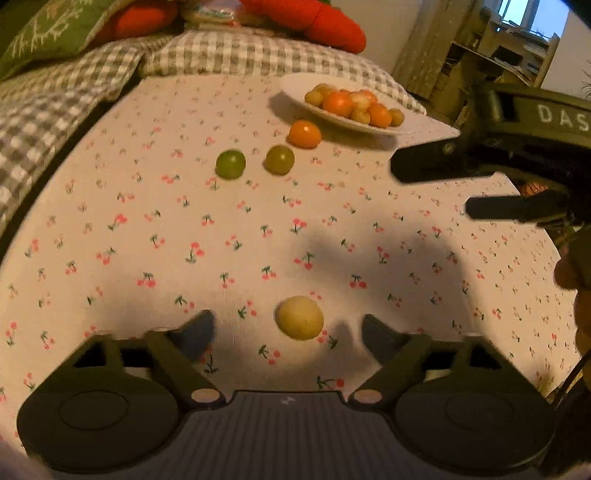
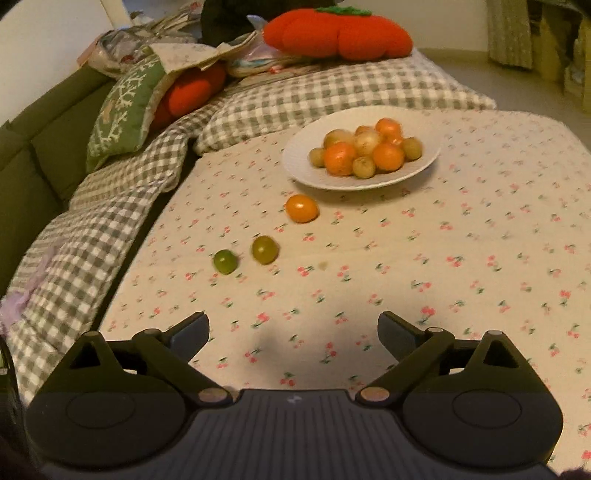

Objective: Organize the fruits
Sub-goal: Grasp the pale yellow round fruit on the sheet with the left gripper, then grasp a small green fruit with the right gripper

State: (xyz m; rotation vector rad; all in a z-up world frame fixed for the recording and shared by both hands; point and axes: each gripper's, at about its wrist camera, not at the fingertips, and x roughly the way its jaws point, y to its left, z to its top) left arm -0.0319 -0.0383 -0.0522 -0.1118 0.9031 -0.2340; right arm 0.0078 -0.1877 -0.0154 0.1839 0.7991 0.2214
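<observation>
Right now my left claw point(image 1: 288, 328) hangs low over a pale yellow round fruit point(image 1: 300, 317) at the bottom centre of the left wrist view; the fingers stand partly open on either side of it, with clear gaps, so nothing is gripped yet. I judge this to be the pickup step: the next move calls for settling lower, keeping the fruit centred, and closing gently, since a smooth round fruit on soft cloth could roll away.

My right claw point(image 2: 293, 334) is wide open and empty, above bare cloth at the bottom of its own view; in the left wrist view it reaches in from the right edge.

The likely goal, a white shallow plate point(image 2: 295, 162) heaped with orange and yellowish fruits, sits in the upper middle of the right wrist view. Just below it lies a loose orange fruit point(image 2: 301, 208), then an olive-green fruit point(image 2: 264, 249) and a bright green fruit point(image 2: 225, 261) further lower left, all apart from one another.

The surface is a cream cloth printed with small red cherries point(image 2: 461, 240), lying soft rather than like a hard counter. A grey-and-white checked blanket point(image 2: 110, 206) borders it at left, with a red pumpkin-shaped plush cushion point(image 2: 338, 35) at the top and a green embroidered cushion point(image 2: 125, 107) at upper left.
</observation>
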